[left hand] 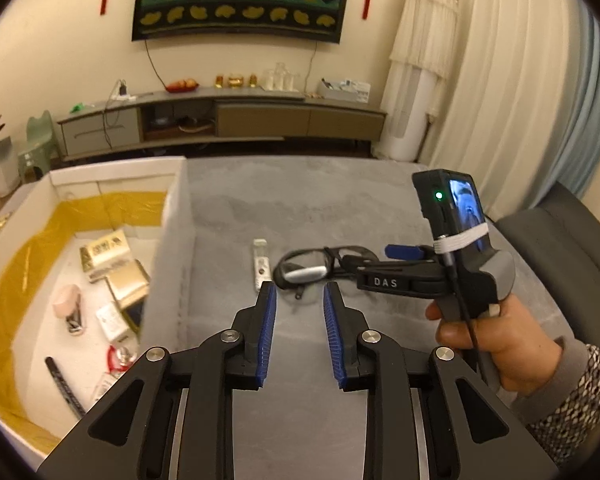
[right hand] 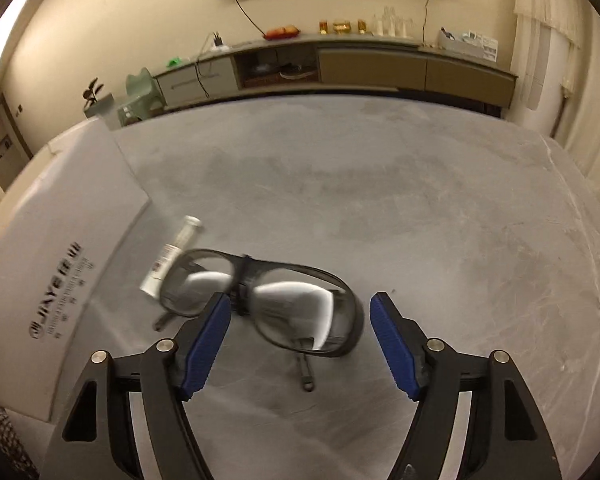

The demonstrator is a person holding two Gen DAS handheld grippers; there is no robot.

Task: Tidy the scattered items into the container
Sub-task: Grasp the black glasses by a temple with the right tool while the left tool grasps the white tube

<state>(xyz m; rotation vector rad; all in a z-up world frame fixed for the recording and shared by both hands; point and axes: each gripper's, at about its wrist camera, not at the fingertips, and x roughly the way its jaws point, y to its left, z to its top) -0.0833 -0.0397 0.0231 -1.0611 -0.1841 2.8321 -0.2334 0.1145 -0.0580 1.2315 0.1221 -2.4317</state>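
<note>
Black-framed glasses [right hand: 260,300] lie on the grey table [right hand: 420,208], also in the left wrist view [left hand: 312,266]. A small white tube [right hand: 172,256] lies just beyond them, near the box; the left wrist view shows it too [left hand: 260,264]. My right gripper [right hand: 300,304] is open, its fingers on either side of the glasses' right lens. It reaches in from the right in the left wrist view [left hand: 360,260]. My left gripper [left hand: 300,292] is open and empty, just short of the glasses. The white cardboard box [left hand: 172,216] with yellow lining stands at the left and holds several items.
The box's side wall [right hand: 72,248] stands left of the glasses. A dark chair [left hand: 560,240] is at the table's right. A TV cabinet [left hand: 228,120] lies beyond the table's far edge.
</note>
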